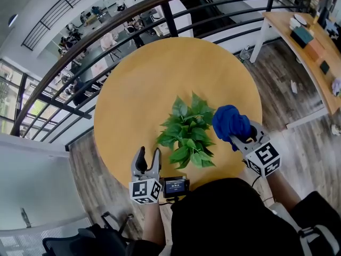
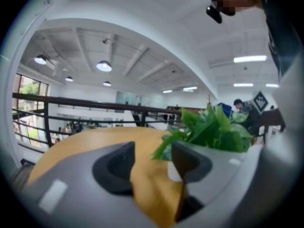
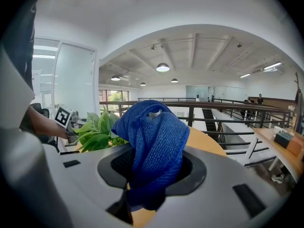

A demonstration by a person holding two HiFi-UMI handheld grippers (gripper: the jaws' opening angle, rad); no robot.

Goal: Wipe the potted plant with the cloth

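Note:
A leafy green potted plant (image 1: 187,132) stands on the round wooden table (image 1: 138,89), near its front edge. My right gripper (image 1: 241,137) is shut on a bunched blue cloth (image 1: 230,121), which hangs just right of the leaves. In the right gripper view the cloth (image 3: 154,141) fills the gap between the jaws of that gripper (image 3: 152,170), and the plant (image 3: 97,129) shows to the left. My left gripper (image 1: 147,154) stands open with nothing in it, just left of the plant and in front of it. The left gripper view shows the gripper (image 2: 152,156) beside the leaves (image 2: 213,129).
A dark curved railing (image 1: 133,12) runs behind the table, over a drop to a lower floor. A wooden desk (image 1: 311,52) with small items stands at the far right. Wood floor surrounds the table. A black chair (image 1: 88,239) sits at the lower left.

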